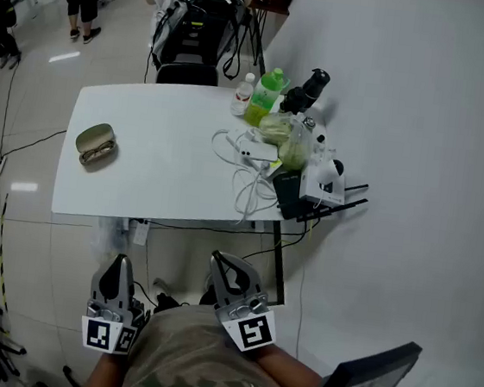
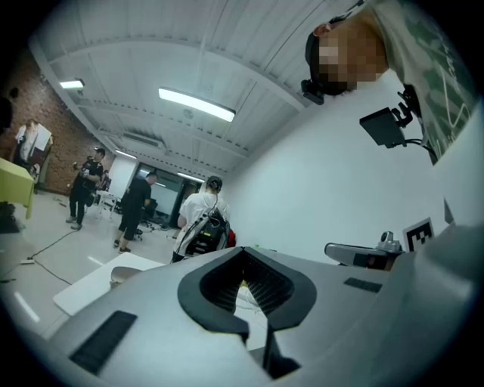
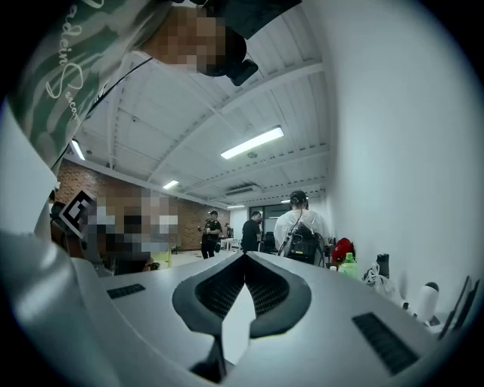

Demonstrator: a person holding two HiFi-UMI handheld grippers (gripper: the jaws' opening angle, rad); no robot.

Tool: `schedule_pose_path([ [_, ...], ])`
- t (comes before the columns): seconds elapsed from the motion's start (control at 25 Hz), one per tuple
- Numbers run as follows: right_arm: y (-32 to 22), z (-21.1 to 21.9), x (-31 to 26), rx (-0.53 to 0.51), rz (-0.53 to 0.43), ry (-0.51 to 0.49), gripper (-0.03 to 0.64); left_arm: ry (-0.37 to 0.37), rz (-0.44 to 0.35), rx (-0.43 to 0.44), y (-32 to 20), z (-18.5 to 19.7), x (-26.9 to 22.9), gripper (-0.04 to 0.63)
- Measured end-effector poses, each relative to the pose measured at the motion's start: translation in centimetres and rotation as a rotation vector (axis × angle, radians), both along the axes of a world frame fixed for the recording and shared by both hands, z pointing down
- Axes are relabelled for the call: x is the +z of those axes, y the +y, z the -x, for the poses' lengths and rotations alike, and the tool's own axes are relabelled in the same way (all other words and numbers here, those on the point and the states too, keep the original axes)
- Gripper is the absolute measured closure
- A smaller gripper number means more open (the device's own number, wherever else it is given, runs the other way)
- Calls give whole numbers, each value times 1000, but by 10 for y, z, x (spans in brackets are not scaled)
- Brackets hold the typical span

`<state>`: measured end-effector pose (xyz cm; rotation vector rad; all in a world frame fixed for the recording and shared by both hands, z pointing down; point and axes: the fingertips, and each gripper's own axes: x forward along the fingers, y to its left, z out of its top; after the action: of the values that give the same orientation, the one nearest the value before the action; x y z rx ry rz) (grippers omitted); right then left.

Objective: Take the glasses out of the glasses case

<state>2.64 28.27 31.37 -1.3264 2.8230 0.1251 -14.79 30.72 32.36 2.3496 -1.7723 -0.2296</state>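
At nine o'clock on the table (image 1: 167, 167), the glasses case (image 1: 96, 143) is lying open; left gripper (image 1: 119, 261) and right gripper (image 1: 221, 260) are hanging closed, empty.

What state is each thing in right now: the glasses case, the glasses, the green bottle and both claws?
glasses case: open, lying on the left part of the table.
glasses: lying in the open case, not yet taken out.
green bottle: upright, cap on.
left claw: shut, empty, held low, short of the table.
right claw: shut, empty, held low, short of the table.
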Motion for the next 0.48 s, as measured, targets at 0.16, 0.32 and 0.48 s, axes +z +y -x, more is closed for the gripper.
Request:
schedule_pose_path([
  [0.16, -4, -10, 1, -1, 9, -44, 604, -28, -7, 10, -3, -11, 1, 589],
  [0.32, -1, -19, 2, -14, 1, -43, 604, -29, 4, -4, -1, -26, 3, 589],
  [0.48, -10, -30, 8, -17, 15, -41, 604, -36, -16, 3, -9, -48, 1, 589],
])
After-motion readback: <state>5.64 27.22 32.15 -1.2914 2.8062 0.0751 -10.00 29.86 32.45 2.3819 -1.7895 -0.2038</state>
